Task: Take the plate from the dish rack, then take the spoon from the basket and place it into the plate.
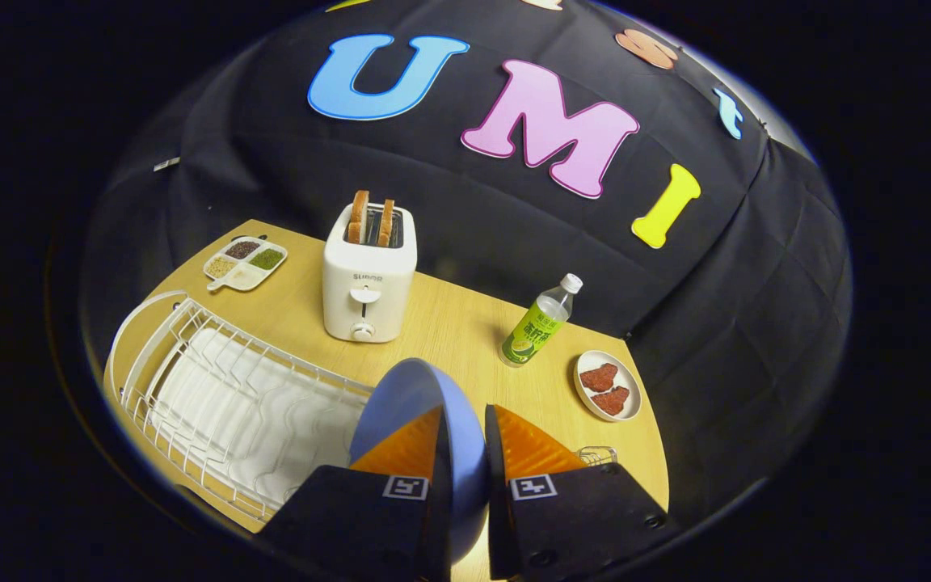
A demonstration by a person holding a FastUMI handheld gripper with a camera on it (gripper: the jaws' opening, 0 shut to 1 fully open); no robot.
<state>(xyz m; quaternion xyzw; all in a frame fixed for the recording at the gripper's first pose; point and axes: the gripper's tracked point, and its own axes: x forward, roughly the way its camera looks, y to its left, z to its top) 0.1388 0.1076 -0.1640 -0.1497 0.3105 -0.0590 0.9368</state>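
Plate (pixel 409 396) held on edge between the jaws of the gripper (pixel 465 461), both fingers pressing its rim, one on each face. It hangs clear of the dish rack (pixel 191 388), which lies just left of the fingers with no other dish visible in its slots. So the first step looks done as far as lifting goes; the plate has not yet been set down on the counter (pixel 449 331). The spoon part is all left to do: a bit of wire basket (pixel 597 455) peeks past the right finger, and whether a spoon is inside is too hidden to tell. Beyond the fingers stand a toaster (pixel 368 279), a bottle (pixel 538 323) and a small dish of food (pixel 607 385).
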